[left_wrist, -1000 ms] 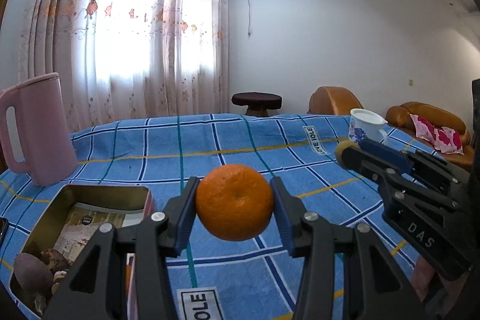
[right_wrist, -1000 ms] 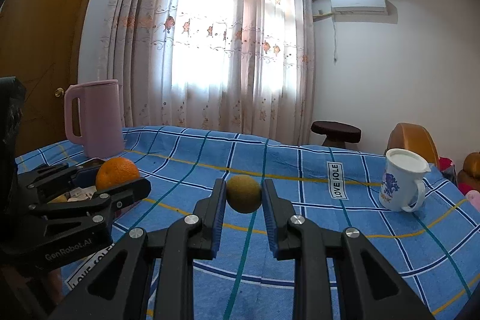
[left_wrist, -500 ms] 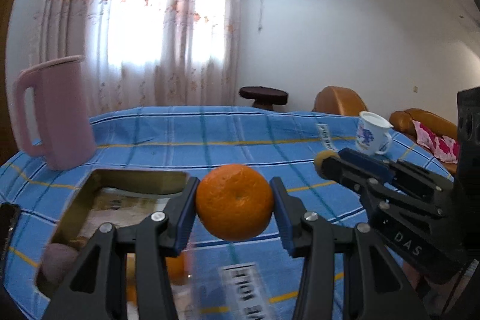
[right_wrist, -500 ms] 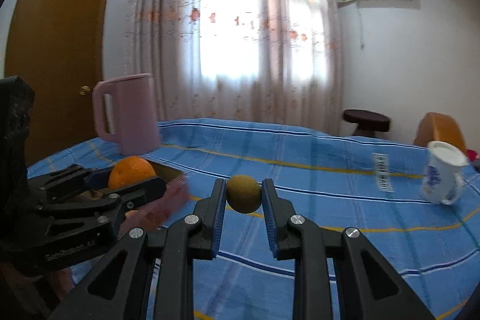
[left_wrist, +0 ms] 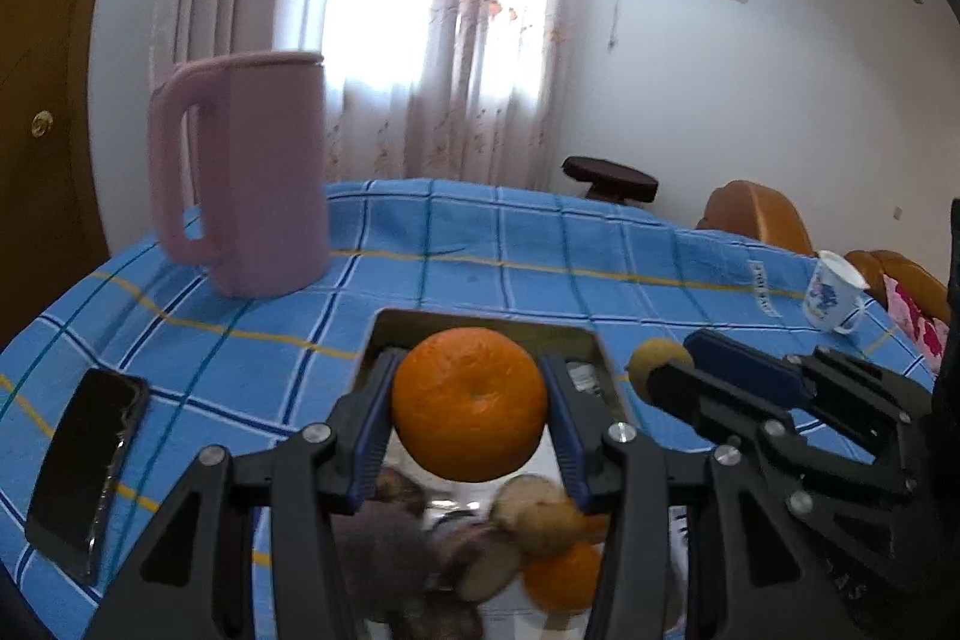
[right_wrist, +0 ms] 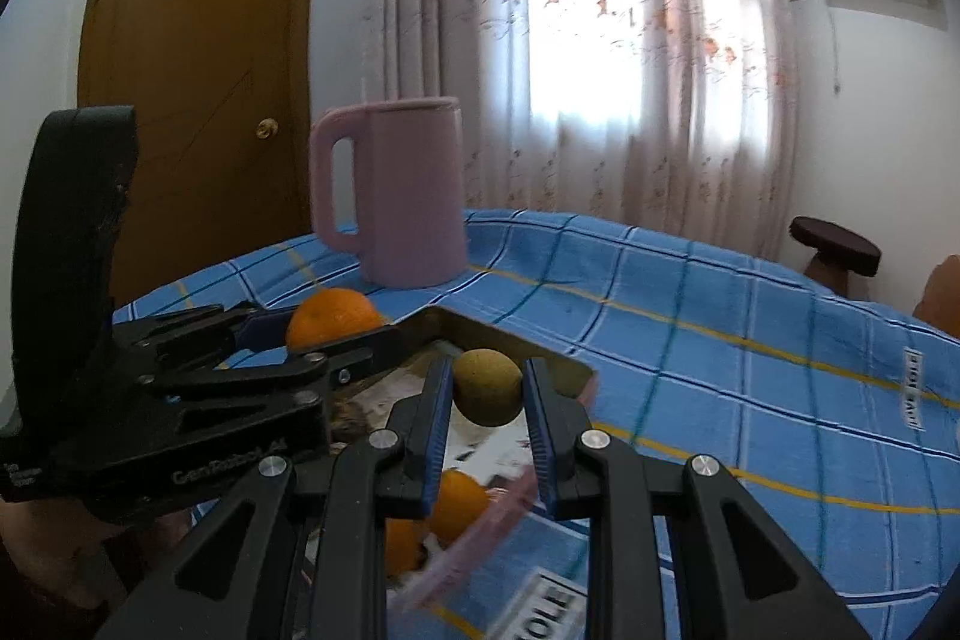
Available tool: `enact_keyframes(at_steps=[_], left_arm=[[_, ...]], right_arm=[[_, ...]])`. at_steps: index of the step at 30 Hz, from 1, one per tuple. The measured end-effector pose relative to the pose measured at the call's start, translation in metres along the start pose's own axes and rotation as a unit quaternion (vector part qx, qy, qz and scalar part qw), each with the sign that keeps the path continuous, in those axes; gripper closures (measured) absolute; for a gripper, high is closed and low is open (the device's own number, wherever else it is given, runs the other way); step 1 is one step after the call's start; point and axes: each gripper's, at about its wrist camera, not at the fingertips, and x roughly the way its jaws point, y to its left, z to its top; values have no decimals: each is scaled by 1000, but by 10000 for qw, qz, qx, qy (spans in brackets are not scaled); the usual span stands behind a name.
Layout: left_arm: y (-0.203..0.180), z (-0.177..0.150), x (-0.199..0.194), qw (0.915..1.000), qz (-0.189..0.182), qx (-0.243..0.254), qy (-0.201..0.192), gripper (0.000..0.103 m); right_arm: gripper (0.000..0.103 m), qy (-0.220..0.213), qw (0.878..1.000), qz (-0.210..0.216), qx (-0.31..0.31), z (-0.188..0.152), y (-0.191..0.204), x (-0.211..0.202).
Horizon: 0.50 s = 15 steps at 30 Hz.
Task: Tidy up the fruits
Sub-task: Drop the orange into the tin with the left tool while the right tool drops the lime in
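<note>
My left gripper (left_wrist: 471, 403) is shut on an orange (left_wrist: 470, 403) and holds it above a metal tin (left_wrist: 480, 325). The tin holds several fruits, among them another orange (left_wrist: 561, 577) and brown fruits (left_wrist: 540, 511). My right gripper (right_wrist: 486, 388) is shut on a small brown-green fruit (right_wrist: 486, 386) and hovers over the tin's right side (right_wrist: 510, 337). The right gripper shows at the right of the left wrist view (left_wrist: 660, 370); the left gripper with its orange (right_wrist: 333, 316) shows at the left of the right wrist view.
A pink jug (left_wrist: 246, 172) stands behind the tin on the blue checked cloth (left_wrist: 540, 256). A black phone (left_wrist: 87, 460) lies at the left. A white mug (left_wrist: 834, 292) stands far right. A sofa and a stool are beyond the table.
Both grippers have swung left with their fruits and now hang over the tin; the jug looms closer. Both stay shut.
</note>
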Motion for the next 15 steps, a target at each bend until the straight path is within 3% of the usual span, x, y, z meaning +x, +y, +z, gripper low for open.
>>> enact_keyframes(at_steps=[13,15], left_arm=[[16,-12,16,9992,132,-4,388,53],[15,-13,13,9992,143,3,363,47]], right_arm=[[77,782,9966,248,32,-15,7,32],[76,827,9962,267,-31,-15,12,35]])
